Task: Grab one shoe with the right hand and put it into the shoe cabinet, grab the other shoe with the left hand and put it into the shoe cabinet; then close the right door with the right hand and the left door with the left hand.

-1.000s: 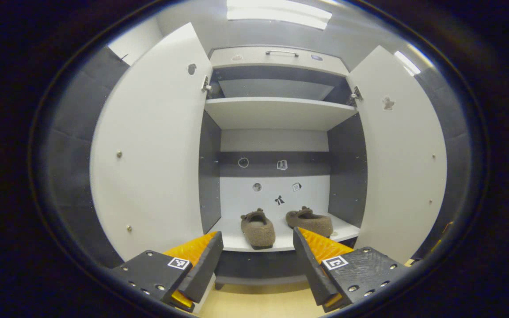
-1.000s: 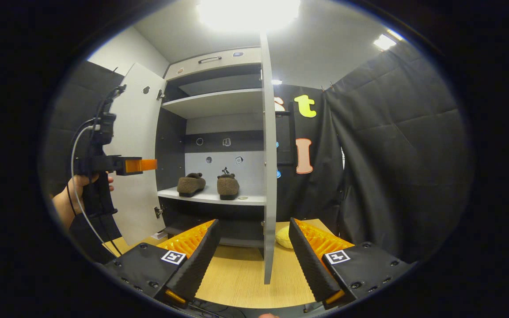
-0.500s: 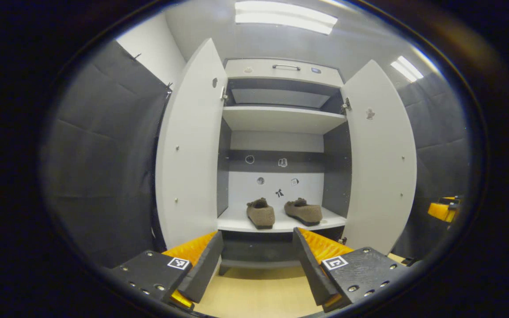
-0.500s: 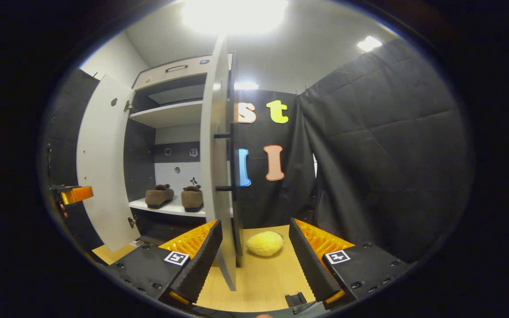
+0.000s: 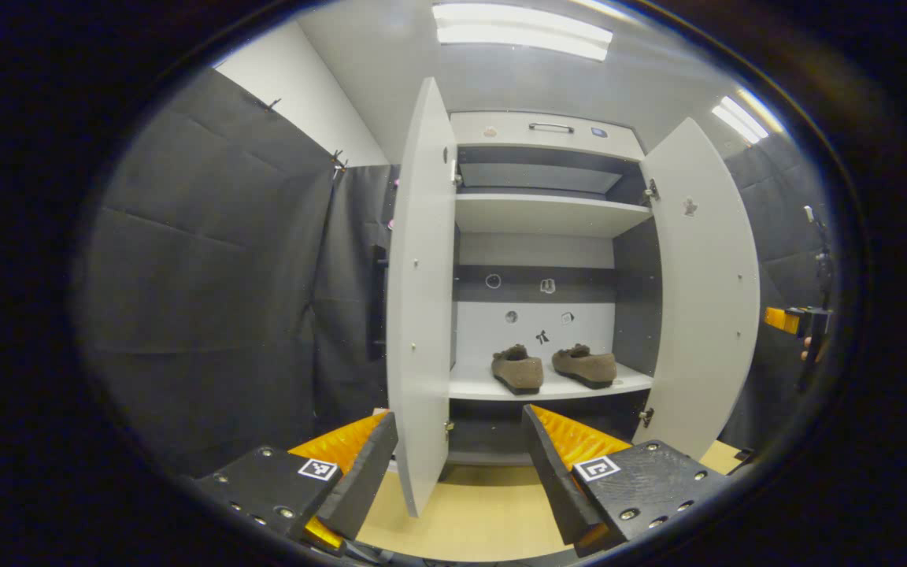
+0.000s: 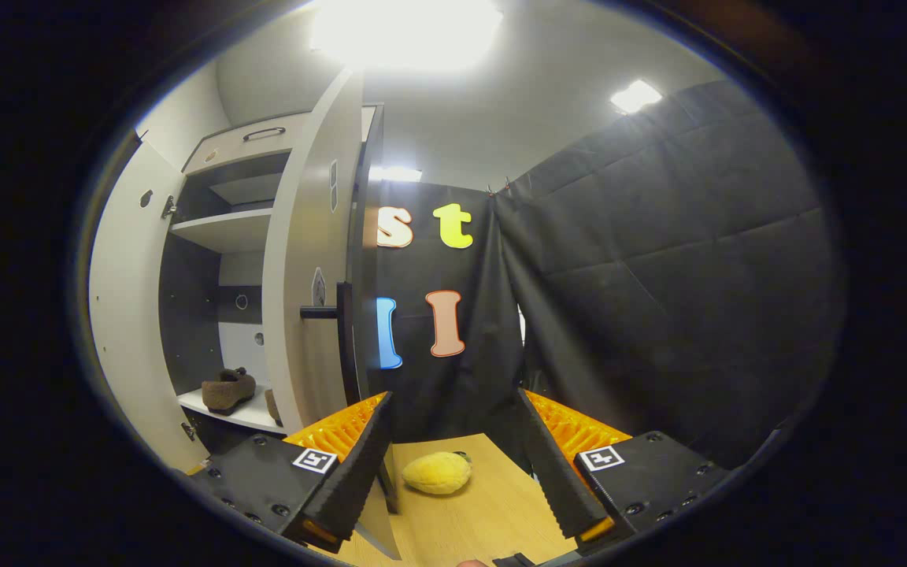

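Note:
Two brown fuzzy shoes [image 5: 516,368] [image 5: 584,365] sit side by side on the lower shelf [image 5: 477,386] of the white shoe cabinet. Both doors stand open. In the left gripper view the left door [image 5: 420,315] is nearly edge-on, just ahead of my open left gripper [image 5: 457,472]; the right door [image 5: 705,291] swings wide, and the other gripper [image 5: 796,321] shows beyond it. In the right gripper view my open right gripper [image 6: 453,465] faces the outer side of the right door [image 6: 308,260] with its dark handle [image 6: 320,313]; one shoe [image 6: 229,389] shows past it.
A yellow plush lump [image 6: 436,472] lies on the wooden surface [image 6: 493,512] between the right gripper's fingers, farther off. Black quilted cloth [image 6: 658,276] walls the booth on both sides. An upper shelf [image 5: 548,214] and a top drawer [image 5: 548,130] sit above the shoes.
Both grippers drew back from the cabinet. The left one swung left until the left door stands edge-on ahead. The right one swung right, round to the right door's outer side.

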